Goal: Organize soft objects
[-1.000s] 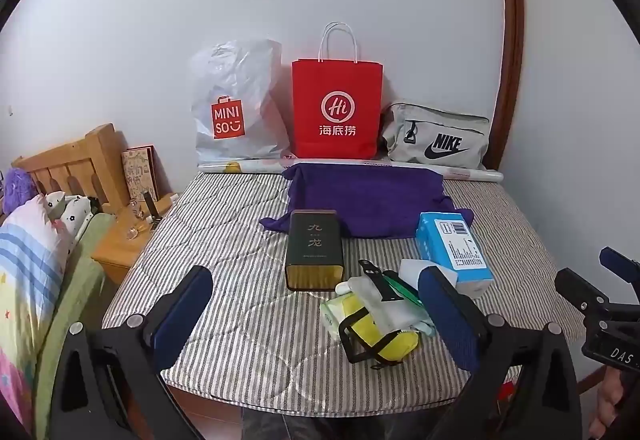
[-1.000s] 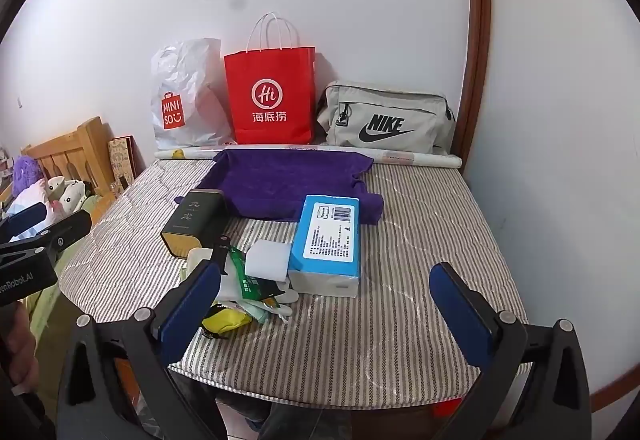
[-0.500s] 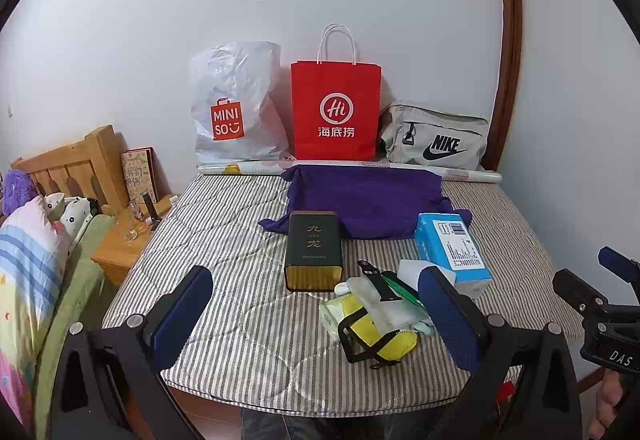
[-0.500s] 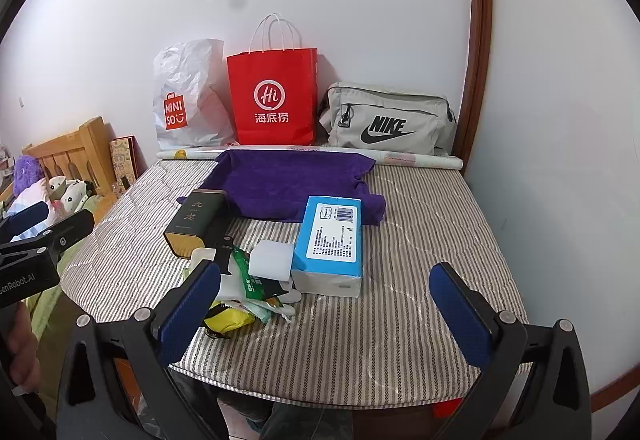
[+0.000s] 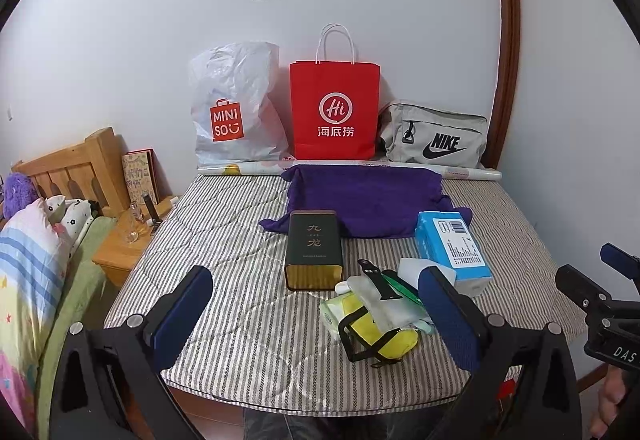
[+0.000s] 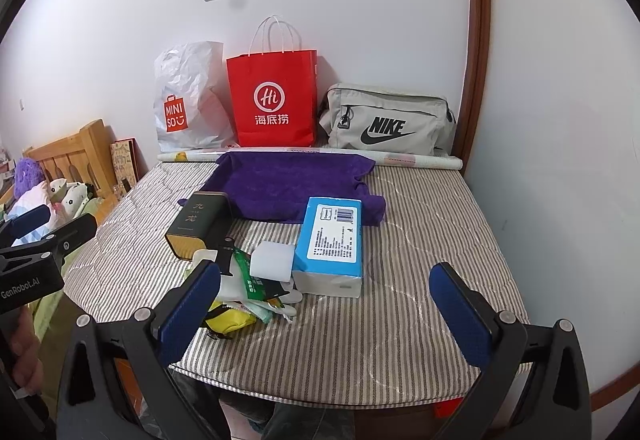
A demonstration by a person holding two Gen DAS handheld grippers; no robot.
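Observation:
A purple towel (image 5: 366, 199) (image 6: 292, 185) lies spread at the back of a striped padded table (image 5: 240, 248) (image 6: 420, 260). In front of it stand a dark tea box (image 5: 315, 250) (image 6: 200, 226) and a blue tissue pack (image 5: 452, 250) (image 6: 332, 246). A heap of small soft items, with a yellow pouch (image 5: 380, 332) (image 6: 228, 318), white cloths and a green packet, sits near the front edge. My left gripper (image 5: 316, 316) is open, held before the front edge. My right gripper (image 6: 326, 304) is open too, its left finger over the heap's edge.
Against the wall stand a white MINISO bag (image 5: 236, 107), a red paper bag (image 5: 334, 109) and a grey NIKE pouch (image 5: 434, 137), with a paper roll (image 5: 460, 171) in front. A wooden nightstand (image 5: 128, 240) and a bed with pillows (image 5: 28, 268) lie left.
Both views have shifted slightly, with the table contents a touch lower and right in frame. Nothing on the table has moved; both grippers stay open.

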